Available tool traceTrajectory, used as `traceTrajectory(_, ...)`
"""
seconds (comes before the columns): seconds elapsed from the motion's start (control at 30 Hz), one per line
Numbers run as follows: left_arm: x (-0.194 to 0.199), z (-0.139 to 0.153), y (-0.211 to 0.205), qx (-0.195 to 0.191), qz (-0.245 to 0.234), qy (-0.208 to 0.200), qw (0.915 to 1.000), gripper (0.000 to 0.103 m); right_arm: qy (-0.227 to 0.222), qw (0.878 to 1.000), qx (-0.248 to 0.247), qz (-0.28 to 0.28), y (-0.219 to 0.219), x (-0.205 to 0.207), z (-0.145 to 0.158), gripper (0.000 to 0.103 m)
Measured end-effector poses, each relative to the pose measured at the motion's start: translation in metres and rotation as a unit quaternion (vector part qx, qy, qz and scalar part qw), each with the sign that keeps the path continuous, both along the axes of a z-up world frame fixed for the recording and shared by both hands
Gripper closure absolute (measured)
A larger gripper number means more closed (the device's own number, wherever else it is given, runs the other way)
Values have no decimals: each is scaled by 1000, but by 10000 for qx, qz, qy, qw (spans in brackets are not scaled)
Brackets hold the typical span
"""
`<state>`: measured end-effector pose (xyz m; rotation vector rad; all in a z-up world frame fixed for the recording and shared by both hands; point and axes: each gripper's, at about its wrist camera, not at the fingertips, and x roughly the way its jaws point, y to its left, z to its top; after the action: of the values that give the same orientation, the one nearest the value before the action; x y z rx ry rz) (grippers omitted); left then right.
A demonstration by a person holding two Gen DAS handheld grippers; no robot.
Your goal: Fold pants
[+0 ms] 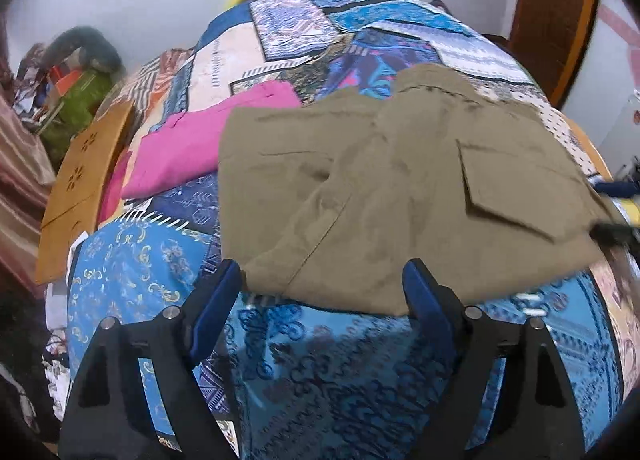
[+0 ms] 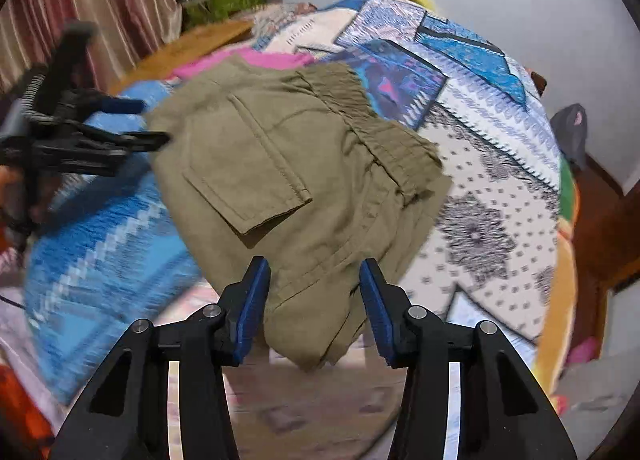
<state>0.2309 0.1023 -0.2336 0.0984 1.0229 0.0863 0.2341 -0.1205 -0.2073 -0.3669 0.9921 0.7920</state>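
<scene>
Khaki cargo pants (image 1: 384,188) lie folded in a chunky stack on the patchwork quilt (image 1: 352,372), woven cotton w/ a flap pocket (image 2: 248,168) and ribbed elastic waistband (image 2: 360,116). Left gripper (image 1: 322,280) is spread wide at the near edge, holding nothing. Right gripper (image 2: 314,280) fingers are apart too, straddling a fabric corner w/o pinching. Pink folded garment (image 1: 192,144) sits just beside

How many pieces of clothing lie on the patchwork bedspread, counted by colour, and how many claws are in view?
Olive-khaki cargo pants: 1
Pink folded garment: 1
Claws: 2, the left claw and the right claw, both open and holding nothing
Total: 2 garments and 2 claws, 4 things, all over the patchwork bedspread.
</scene>
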Motion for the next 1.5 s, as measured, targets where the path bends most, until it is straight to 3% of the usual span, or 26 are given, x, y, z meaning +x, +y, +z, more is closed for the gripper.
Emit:
traceTrajectory(0.1,-4,8,-2,-51,-29,-115,9999,19,53,9997,-51,-246,-15,16,1,61)
traceTrajectory(0.2,-3,19,7,-134,63,-241,9996,22,103,9982,348,-474,-29,18,10,61)
traceTrajectory(0.3,7,22,16,-239,77,-191,9995,34,105,9950,673,-737,-40,24,14,61)
traceTrajectory(0.37,15,15,18,-236,22,-62,9997,47,185,9950,614,-770,-33,28,6,61)
traceTrajectory(0.4,18,9,19,-235,15,37,9997,48,277,9954,548,-737,-30,30,-2,61)
traceTrajectory(0.47,23,-7,23,-336,55,247,9991,48,443,9958,442,-667,-24,32,-13,61)
traceTrajectory(0.53,20,-10,25,-418,93,188,9989,48,424,9964,388,-624,-23,31,-8,61)
traceTrajectory(0.73,13,-9,24,-325,102,110,9994,48,-57,9978,594,-302,-2,44,41,61)
traceTrajectory(0.87,13,-9,26,-387,131,85,9991,48,-235,9968,770,22,40,62,56,60)
traceTrajectory(1.07,13,-10,33,-621,152,53,9979,48,-162,9976,562,378,107,87,37,57)
traceTrajectory(1.17,13,-11,32,-579,117,6,9983,45,-103,9986,336,395,130,103,19,47)
traceTrajectory(1.33,14,-14,43,-881,270,-1,9957,41,-5,9985,-26,548,144,112,-5,47)
traceTrajectory(1.5,13,-17,45,-1014,362,-31,9942,41,-223,9967,-218,748,143,105,-14,52)
